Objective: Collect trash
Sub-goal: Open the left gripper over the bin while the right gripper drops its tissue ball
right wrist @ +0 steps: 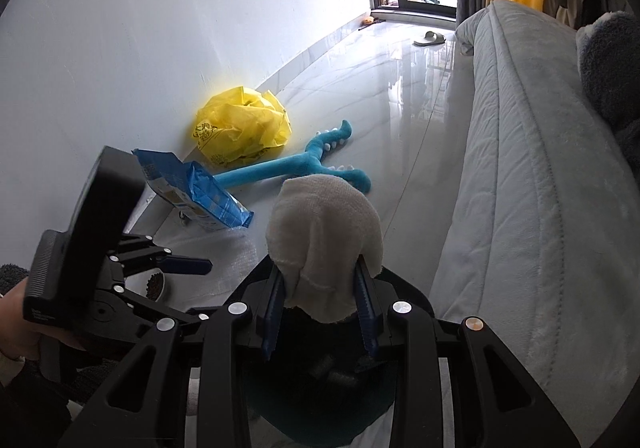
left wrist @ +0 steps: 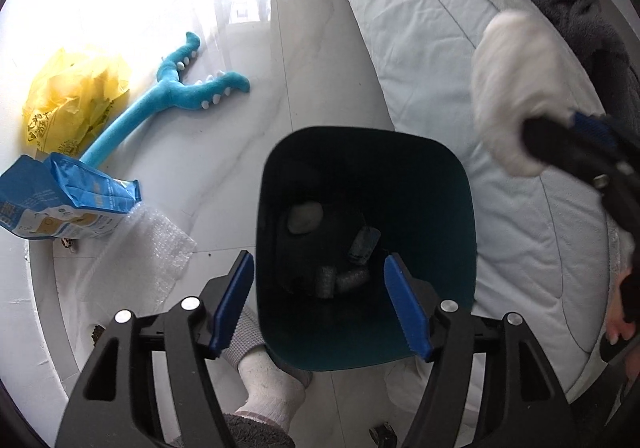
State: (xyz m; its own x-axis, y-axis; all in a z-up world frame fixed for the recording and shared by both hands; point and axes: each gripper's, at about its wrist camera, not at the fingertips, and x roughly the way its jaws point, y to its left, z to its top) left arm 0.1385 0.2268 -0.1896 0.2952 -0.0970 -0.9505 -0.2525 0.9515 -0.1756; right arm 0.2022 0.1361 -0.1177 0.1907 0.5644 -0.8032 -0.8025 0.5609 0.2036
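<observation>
A dark teal trash bin (left wrist: pixel 460 207) stands on the floor beside the sofa, with several crumpled pieces lying in its bottom. My left gripper (left wrist: pixel 320 300) is open and empty, hanging over the bin's near rim. My right gripper (right wrist: pixel 322 288) is shut on a white cloth (right wrist: pixel 324 224) and holds it above the bin (right wrist: pixel 320 408). In the left wrist view the cloth (left wrist: pixel 508 87) hangs at the upper right, over the sofa edge, a little right of the bin.
A crumpled yellow plastic bag (right wrist: pixel 244 123), a blue snack bag (right wrist: pixel 200 187), a sheet of bubble wrap (left wrist: pixel 148 260) and a blue plush toy (right wrist: pixel 312 163) lie on the floor by the wall. A grey sofa (right wrist: pixel 520 187) runs along the right. A small bowl (right wrist: pixel 154 284) sits near the left gripper.
</observation>
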